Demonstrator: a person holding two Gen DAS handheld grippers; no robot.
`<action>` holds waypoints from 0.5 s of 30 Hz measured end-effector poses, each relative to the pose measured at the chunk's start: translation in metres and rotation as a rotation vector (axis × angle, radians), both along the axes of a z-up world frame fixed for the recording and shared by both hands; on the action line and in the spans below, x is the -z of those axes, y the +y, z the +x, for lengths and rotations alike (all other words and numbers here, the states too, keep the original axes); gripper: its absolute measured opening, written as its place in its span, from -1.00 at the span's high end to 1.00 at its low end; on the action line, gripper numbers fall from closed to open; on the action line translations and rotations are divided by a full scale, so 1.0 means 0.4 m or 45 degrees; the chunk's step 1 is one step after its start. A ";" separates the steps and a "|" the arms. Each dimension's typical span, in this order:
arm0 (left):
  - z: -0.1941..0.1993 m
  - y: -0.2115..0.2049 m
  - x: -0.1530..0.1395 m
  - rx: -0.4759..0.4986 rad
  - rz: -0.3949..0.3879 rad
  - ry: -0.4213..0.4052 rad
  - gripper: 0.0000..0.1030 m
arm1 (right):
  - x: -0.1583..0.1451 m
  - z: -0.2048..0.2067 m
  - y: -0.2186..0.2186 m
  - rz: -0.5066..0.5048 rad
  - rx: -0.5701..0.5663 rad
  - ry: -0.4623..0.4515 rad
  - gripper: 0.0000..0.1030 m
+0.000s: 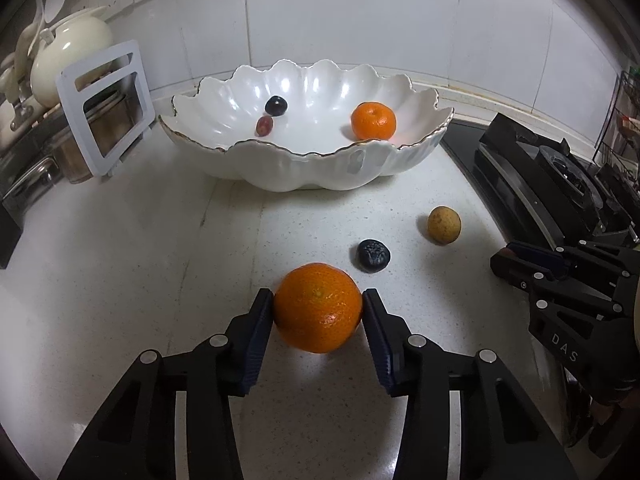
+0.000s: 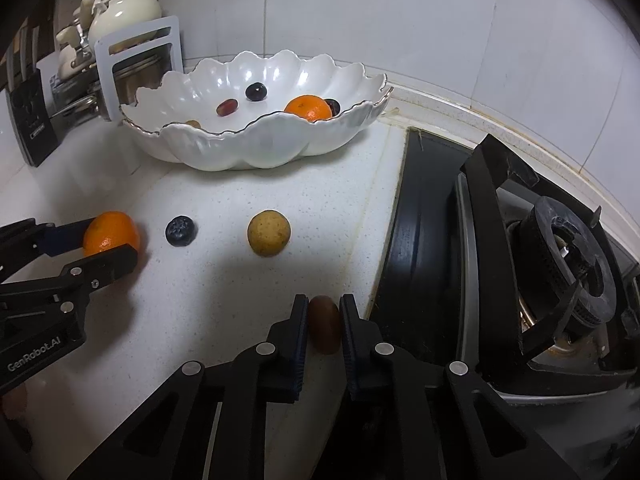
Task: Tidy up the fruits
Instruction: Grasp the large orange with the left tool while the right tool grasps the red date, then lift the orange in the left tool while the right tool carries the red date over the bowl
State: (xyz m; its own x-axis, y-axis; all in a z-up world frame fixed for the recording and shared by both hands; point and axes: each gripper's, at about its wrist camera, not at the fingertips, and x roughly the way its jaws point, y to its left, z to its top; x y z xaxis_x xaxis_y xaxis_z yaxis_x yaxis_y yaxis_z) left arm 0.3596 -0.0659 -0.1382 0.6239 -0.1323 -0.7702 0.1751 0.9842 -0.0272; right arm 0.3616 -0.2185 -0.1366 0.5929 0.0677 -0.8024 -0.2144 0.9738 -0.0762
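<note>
A white scalloped bowl [image 1: 304, 153] [image 2: 256, 125] stands at the back of the counter. It holds a small orange [image 1: 373, 121] [image 2: 308, 108], a dark grape [image 1: 276, 105] [image 2: 255, 91] and a red grape [image 1: 264, 125] [image 2: 227, 107]. My left gripper [image 1: 318, 308] [image 2: 112, 240] is shut on a large orange [image 1: 318, 306] [image 2: 110, 232] that rests on the counter. My right gripper [image 2: 324, 320] [image 1: 498, 264] is shut on a small reddish-brown fruit [image 2: 325, 324] beside the stove edge. Between them lie a dark wrinkled fruit [image 1: 373, 255] [image 2: 181, 231] and a tan round fruit [image 1: 444, 225] [image 2: 269, 233].
A black gas stove [image 2: 540, 260] [image 1: 540, 184] borders the counter on the right. At the left stand a white rack [image 1: 106, 108], a cream jug [image 1: 68, 56] and a black block [image 2: 32, 120]. A tiled wall runs behind the bowl.
</note>
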 end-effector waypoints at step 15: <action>-0.037 0.002 -0.048 -0.004 -0.024 -0.059 0.18 | -0.046 -0.028 -0.005 0.084 -0.004 -0.037 0.68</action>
State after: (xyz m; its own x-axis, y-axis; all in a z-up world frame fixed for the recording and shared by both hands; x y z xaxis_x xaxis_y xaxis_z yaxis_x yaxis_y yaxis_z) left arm 0.3448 -0.0653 -0.1190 0.6591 -0.1444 -0.7381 0.1734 0.9841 -0.0376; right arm 0.3503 -0.2205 -0.1183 0.6158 0.1217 -0.7785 -0.2161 0.9762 -0.0184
